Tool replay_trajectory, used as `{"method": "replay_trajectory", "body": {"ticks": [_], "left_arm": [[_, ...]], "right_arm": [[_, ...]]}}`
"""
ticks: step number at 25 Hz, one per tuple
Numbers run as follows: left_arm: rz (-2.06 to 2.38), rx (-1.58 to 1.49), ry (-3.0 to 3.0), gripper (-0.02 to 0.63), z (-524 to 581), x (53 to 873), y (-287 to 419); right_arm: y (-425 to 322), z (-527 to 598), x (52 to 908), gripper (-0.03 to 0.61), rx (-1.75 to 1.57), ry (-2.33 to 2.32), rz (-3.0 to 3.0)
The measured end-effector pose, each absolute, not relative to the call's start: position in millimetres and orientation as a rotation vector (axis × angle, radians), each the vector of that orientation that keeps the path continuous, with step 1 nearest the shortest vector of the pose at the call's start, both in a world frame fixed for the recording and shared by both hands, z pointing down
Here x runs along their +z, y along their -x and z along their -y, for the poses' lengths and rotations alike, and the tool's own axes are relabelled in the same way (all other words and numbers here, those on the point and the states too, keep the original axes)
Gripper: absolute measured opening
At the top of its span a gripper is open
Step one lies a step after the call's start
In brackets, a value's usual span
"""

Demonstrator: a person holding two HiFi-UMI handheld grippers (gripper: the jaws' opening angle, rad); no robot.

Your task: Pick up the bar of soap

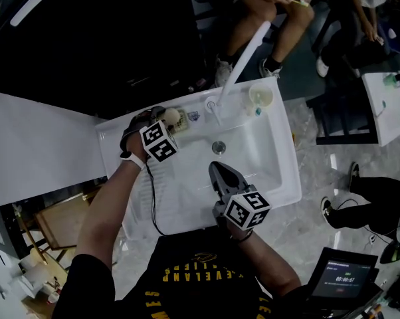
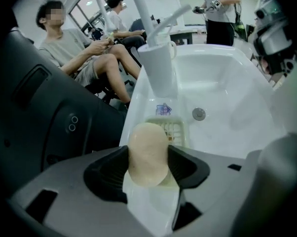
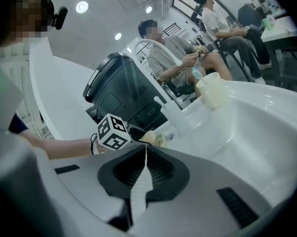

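The left tongs [image 2: 148, 150] stand fairly wide, their dark ribbed pads [image 2: 184, 166] pressed against the two flanks of the bar of soap [image 2: 147, 154]. The bar is pale cream, smooth and matte, an oval with rounded ends. It stands on end between the pads, its top rising above them and its lower end below them. Just past it, at 12 o'clock in the left gripper view, lies a pale green slotted soap dish [image 2: 176, 129] on the rim of the white sink [image 2: 227, 80]. Whether the bar touches the dish cannot be told. In the head view the bar sits at the sink's back left corner, at about 10 o'clock from the drain [image 1: 218, 147], with the dish just beside it at 3 o'clock. The right tongs [image 3: 146, 150] are closed, pad against pad, with nothing between them. They hang over the basin at 6 o'clock from the drain, pointing towards it. A long white faucet [image 1: 243, 58] rises from the back rim at 12 o'clock from the drain. A cream cup [image 1: 260, 96] stands near it at about 2 o'clock. Beyond the sink, people sit on chairs.
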State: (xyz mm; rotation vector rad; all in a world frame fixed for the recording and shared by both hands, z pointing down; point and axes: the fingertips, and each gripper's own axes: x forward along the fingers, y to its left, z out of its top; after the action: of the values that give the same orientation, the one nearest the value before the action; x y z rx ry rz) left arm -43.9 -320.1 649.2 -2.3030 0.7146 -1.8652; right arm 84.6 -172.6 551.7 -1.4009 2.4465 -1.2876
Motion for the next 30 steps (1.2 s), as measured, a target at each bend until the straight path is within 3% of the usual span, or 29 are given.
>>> {"method": "replay_trajectory", "body": {"ticks": [7, 21, 30], "left_arm": [[-0.880, -1.694, 2.419, 0.264, 301.0, 609.0, 50.8], [-1.335, -1.060, 2.932, 0.264, 251.5, 518.8, 61.2], [-1.447, -0.420, 3.331, 0.264, 190.2, 469.4, 64.5]], "right_arm": [[-70.2, 165.7, 544.9, 0.020, -1.270, 1.369, -2.491], [-56.3, 161.6, 537.3, 0.018, -1.216, 1.403, -2.677], [-44.2, 156.9, 493.5, 0.020, -1.081, 1.357, -2.737]]}}
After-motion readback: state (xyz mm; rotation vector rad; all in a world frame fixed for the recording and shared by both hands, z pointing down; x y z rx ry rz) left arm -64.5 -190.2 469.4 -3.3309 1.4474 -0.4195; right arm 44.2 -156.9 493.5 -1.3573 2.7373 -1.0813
